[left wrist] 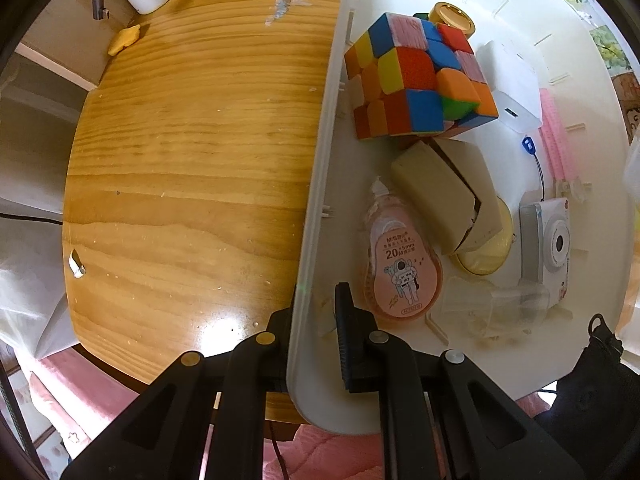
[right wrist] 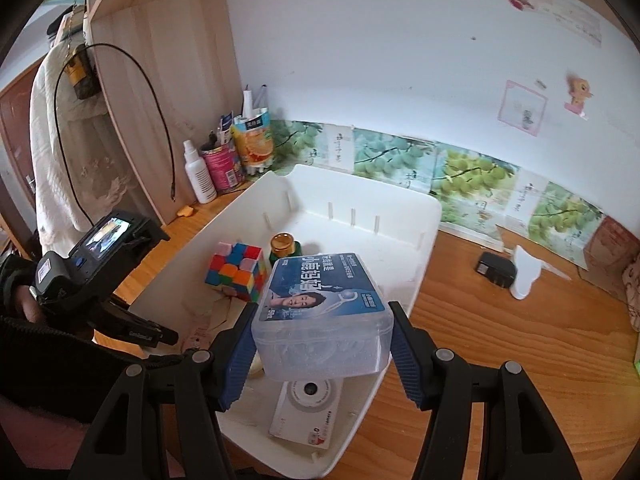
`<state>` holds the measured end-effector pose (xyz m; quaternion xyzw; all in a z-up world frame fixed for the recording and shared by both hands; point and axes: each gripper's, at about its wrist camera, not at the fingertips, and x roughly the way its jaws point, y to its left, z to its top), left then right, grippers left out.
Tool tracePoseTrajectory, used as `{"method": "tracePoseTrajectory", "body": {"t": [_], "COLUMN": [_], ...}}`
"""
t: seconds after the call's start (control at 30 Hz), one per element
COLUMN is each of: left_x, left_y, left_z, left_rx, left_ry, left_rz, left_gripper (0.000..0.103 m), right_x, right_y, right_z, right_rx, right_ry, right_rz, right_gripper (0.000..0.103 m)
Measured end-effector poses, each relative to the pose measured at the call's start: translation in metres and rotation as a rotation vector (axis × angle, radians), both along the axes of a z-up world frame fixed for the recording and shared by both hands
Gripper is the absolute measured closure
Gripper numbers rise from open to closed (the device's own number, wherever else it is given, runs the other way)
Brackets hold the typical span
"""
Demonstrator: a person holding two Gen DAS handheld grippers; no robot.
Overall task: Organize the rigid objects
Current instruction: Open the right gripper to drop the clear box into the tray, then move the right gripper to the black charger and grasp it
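Right hand-held gripper (right wrist: 322, 344) holds the clear plastic box (right wrist: 324, 320) with the blue printed lid, one pad on each short side, and I carry it above the near end of the white bin (right wrist: 420, 264). My left hand-held gripper (left wrist: 316, 340) is pinched nearly shut on the bin's left wall, one finger outside and one inside, steadying it on the wooden tabletop (left wrist: 192, 168).

Already lying in the bin are the puzzle cube (left wrist: 416, 84) at the far end, a cream case (left wrist: 444, 200) in the middle, a pink correction tape (left wrist: 400, 268) by the left wall and a small white camera (left wrist: 548, 236) near the right wall.

I judge the box light and stiff, but its smooth walls look slippery and may flex under pressure, so the grip low on the short sides, below the lid rim, seems right. Free floor is scarce; the camera lies directly under it.
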<state>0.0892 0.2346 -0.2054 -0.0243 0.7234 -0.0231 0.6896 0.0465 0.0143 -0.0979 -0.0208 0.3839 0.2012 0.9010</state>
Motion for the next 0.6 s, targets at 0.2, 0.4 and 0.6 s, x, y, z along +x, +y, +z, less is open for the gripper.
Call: {"method": "tracePoseTrajectory", "body": {"t": [0.2,0.4,0.6], "left_x": [0.002,0.002,0.004], "left_y": [-0.001,-0.001,0.001], "left_z": [0.000,-0.002,-0.005], "left_rx": [0.002,0.006,0.019], "left_ry": [0.005,0.010,0.024], "left_rz": [-0.001,0.014,0.027], "left_gripper": [0.089,0.089,0.089], "right_x": [0.004,0.009,0.016], "right_y": [0.004,-0.007,-0.025], "right_z": [0.000,-0.002,-0.006], "right_rx": [-0.004,-0.002,0.007], "right_ry": [-0.008,0.001,0.014], "right_rz": [-0.008,-0.050,-0.105], "right_gripper": [0.030,0.027,0.026]}}
